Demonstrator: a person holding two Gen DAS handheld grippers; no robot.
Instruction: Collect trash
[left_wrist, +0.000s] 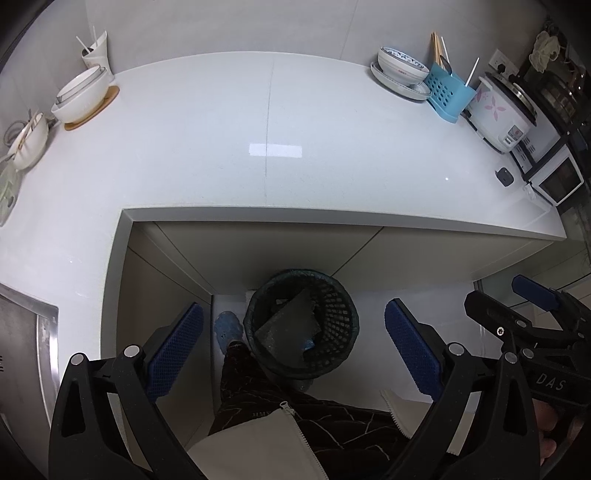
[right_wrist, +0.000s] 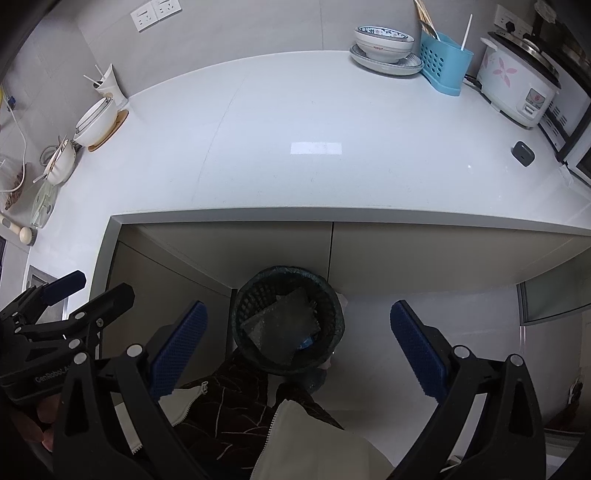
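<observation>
Both grippers hung over the floor with nothing between their fingers: the left gripper and the right gripper each had their blue, waffle-textured pads spread wide apart. Below them, tucked against the cabinet under the glossy white counter, stood a round, dark mesh bin with a liner, holding flat grey foam-like scraps and a bit of blue trash.

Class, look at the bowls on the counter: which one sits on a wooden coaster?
The white bowl at the far left, before the white holder. The patterned bowl rests on a plate; another white bowl has no coaster.
</observation>
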